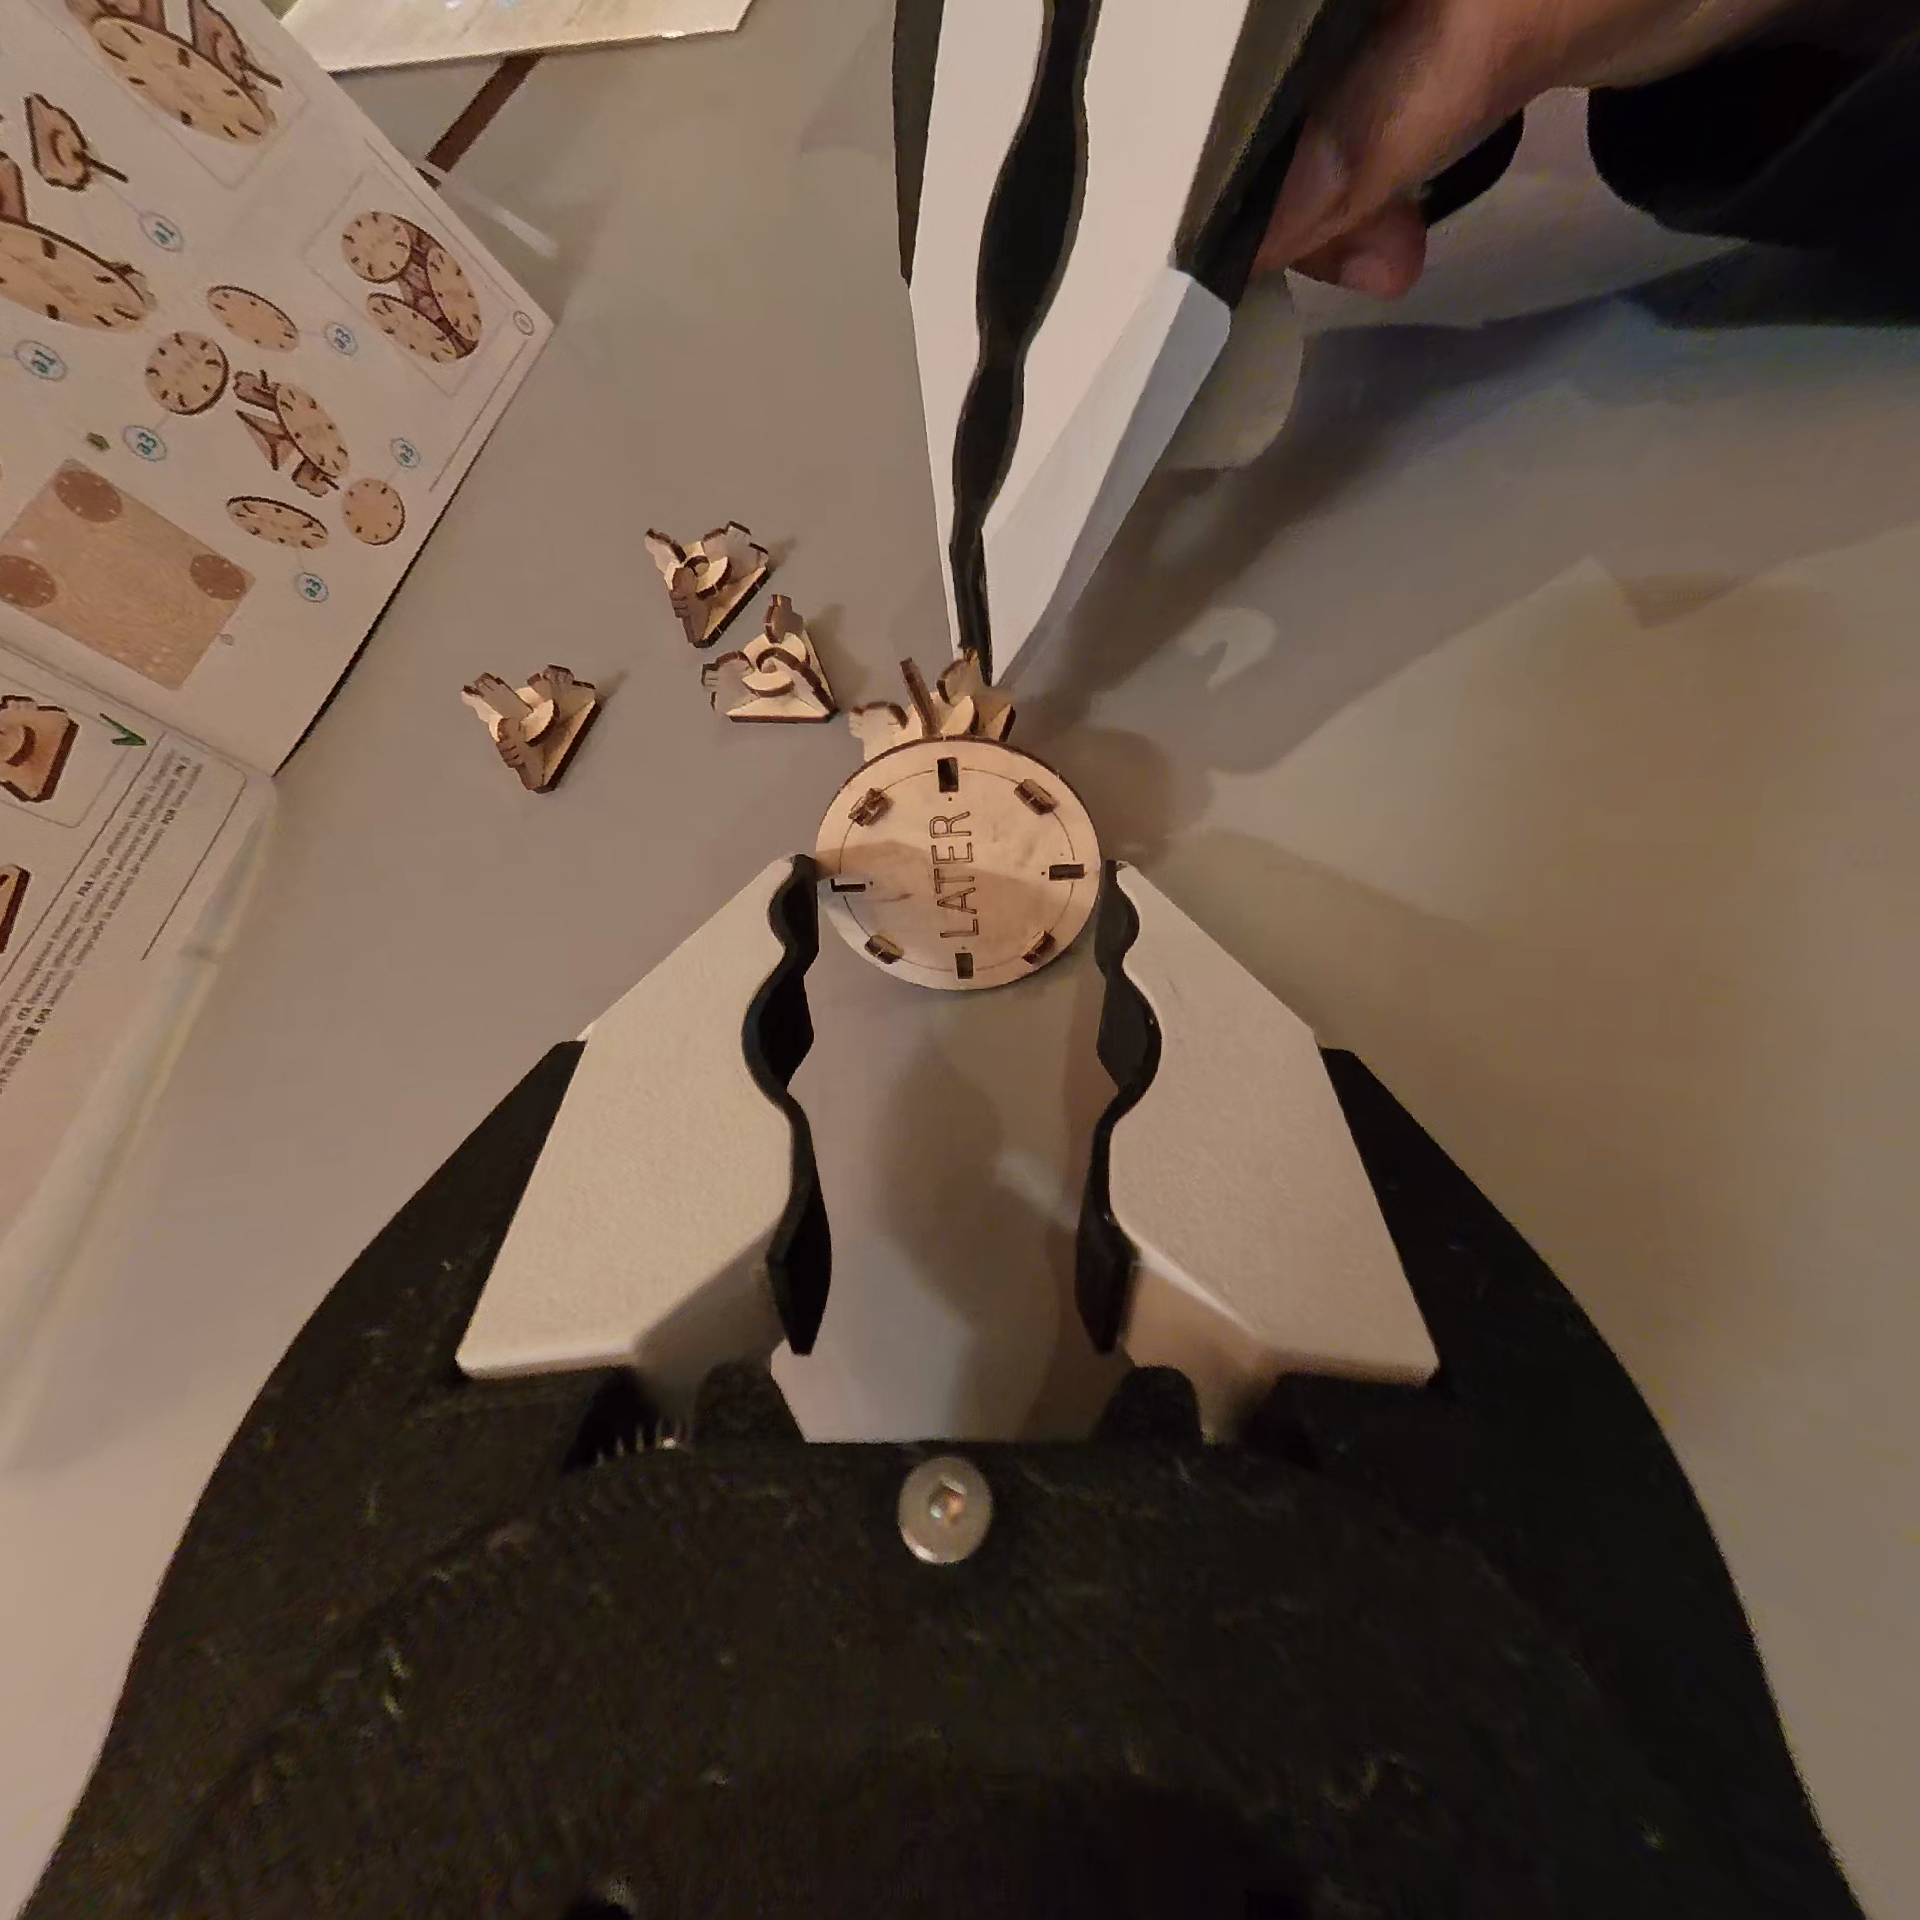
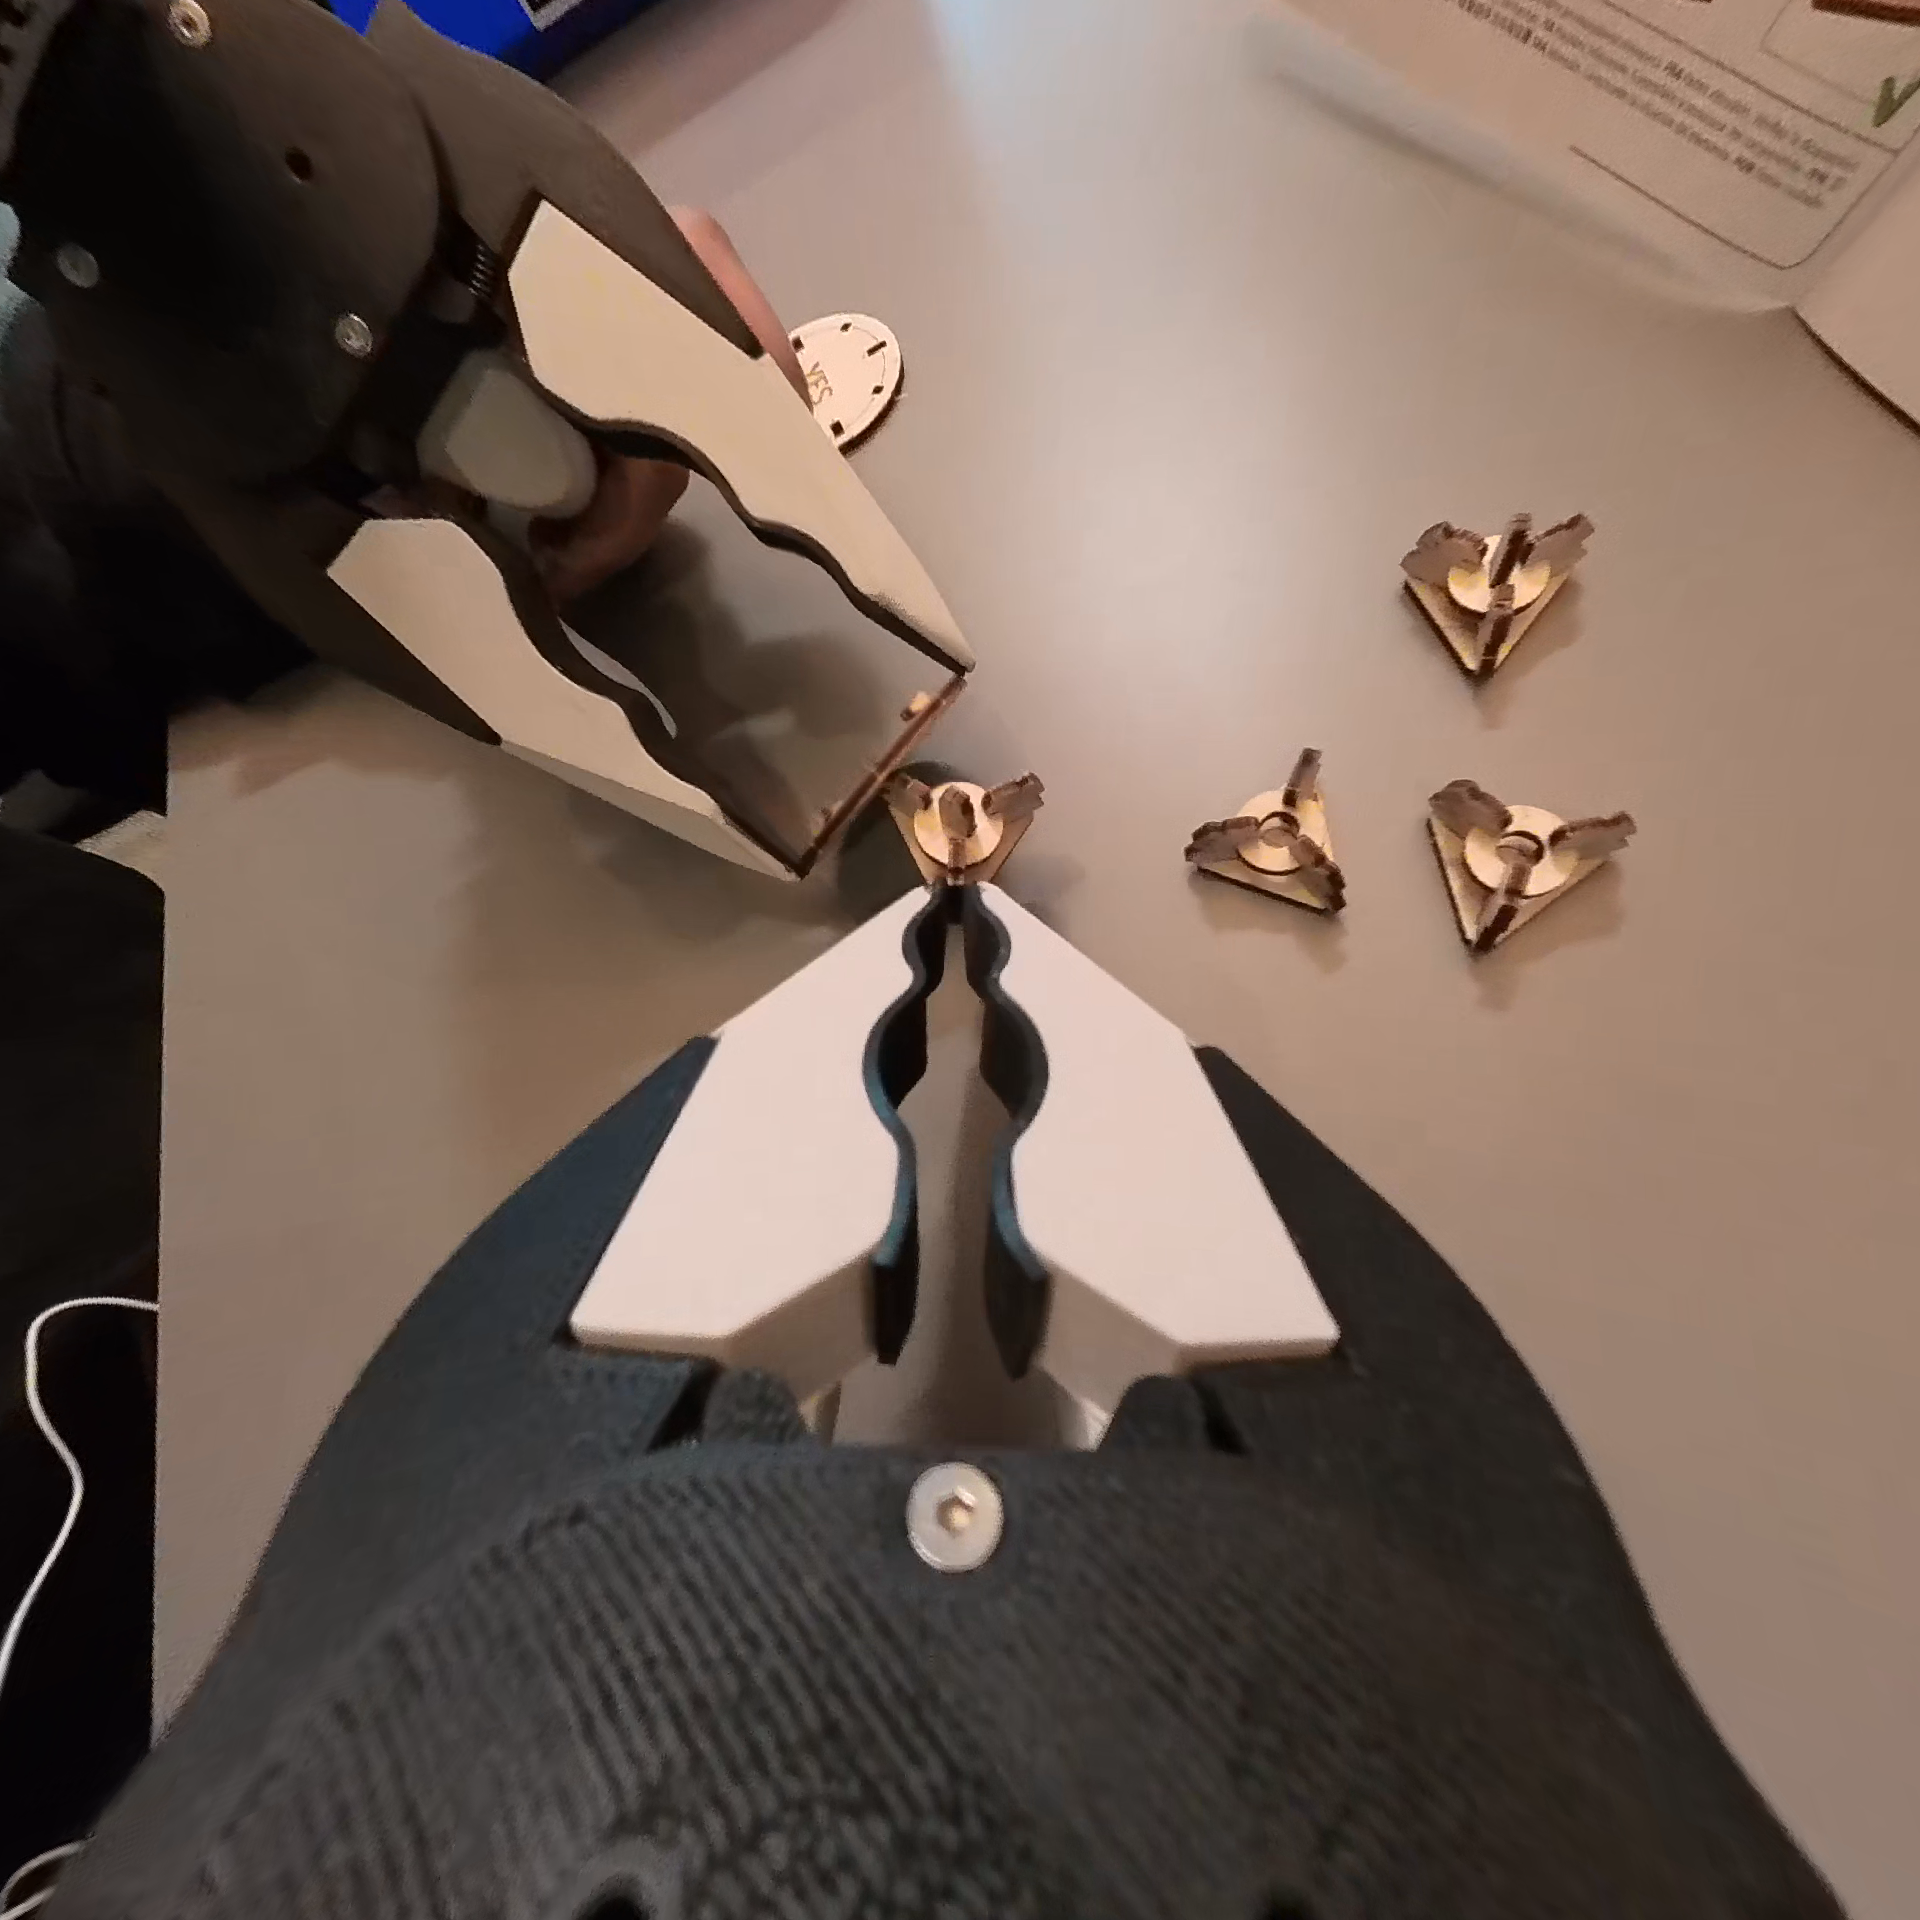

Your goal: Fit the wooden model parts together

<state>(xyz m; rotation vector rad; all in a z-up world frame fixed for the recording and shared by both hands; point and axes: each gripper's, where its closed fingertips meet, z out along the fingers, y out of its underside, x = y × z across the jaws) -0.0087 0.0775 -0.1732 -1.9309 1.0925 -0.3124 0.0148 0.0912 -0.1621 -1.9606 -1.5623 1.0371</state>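
Grey tabletop (image 1: 644, 312) fills the left wrist view, with an open instruction booklet (image 1: 208, 343) at upper left. We see the left tongs (image 1: 956, 883) spread wide around a round wooden disc (image 1: 956, 862) held upright between the two tips; the left tip touches the disc's rim, and the right tip sits at the opposite rim. Behind the disc's top edge is a small wooden triangle piece (image 1: 935, 707), pinched by the right tongs (image 1: 971, 665), which come down from above with a hand (image 1: 1351, 197) on the grip. Three more triangle pieces (image 1: 717, 577) lie loose just left of it.

Same grey tabletop (image 2: 1247, 1143) in the right wrist view. We see the right tongs (image 2: 951, 899) clenched on a thin tab at the near corner of the wooden triangle piece (image 2: 961, 826). The left tongs (image 2: 883, 769) reach in from the upper left, gripping the round wooden disc (image 2: 894, 758) edge-on; it sits right beside the triangle piece. Three other triangle pieces (image 2: 1496, 582) sit well apart to the right. A second disc (image 2: 857, 390) lies flat farther back, and a booklet corner (image 2: 1662, 156) shows at upper right.
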